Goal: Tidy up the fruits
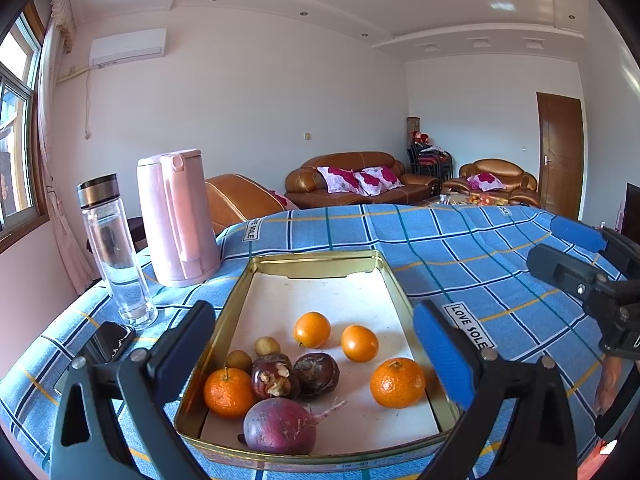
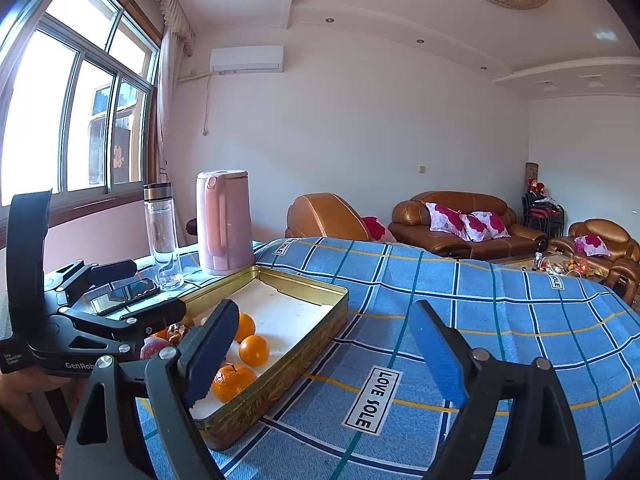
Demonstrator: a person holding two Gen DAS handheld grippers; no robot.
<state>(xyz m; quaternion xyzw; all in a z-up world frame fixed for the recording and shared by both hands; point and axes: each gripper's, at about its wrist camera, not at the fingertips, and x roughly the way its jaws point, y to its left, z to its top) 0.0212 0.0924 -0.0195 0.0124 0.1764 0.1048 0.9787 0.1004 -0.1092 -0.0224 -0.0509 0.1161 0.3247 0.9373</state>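
Observation:
A gold tin tray [image 1: 320, 258] lies on the blue checked cloth. It holds two smooth oranges [image 1: 312, 330], two tangerines [image 1: 397, 382], two dark mangosteens [image 1: 316, 372], two small tan fruits [image 1: 267, 346] and a purple root [image 1: 280, 426]. My left gripper [image 1: 314, 320] stands open at the tray's near end, its fingers either side of the tray, gripping nothing. My right gripper [image 2: 324, 312] is open and empty over the cloth, just right of the tray [image 2: 304, 284]. It also shows at the right edge of the left wrist view as the right gripper [image 1: 560, 252].
A pink kettle [image 1: 176, 216], a glass bottle [image 1: 116, 252] and a black phone [image 1: 110, 340] sit left of the tray. The left gripper [image 2: 148, 290] shows at the left of the right wrist view, with a hand [image 2: 20, 400] below it. Brown sofas stand beyond the table.

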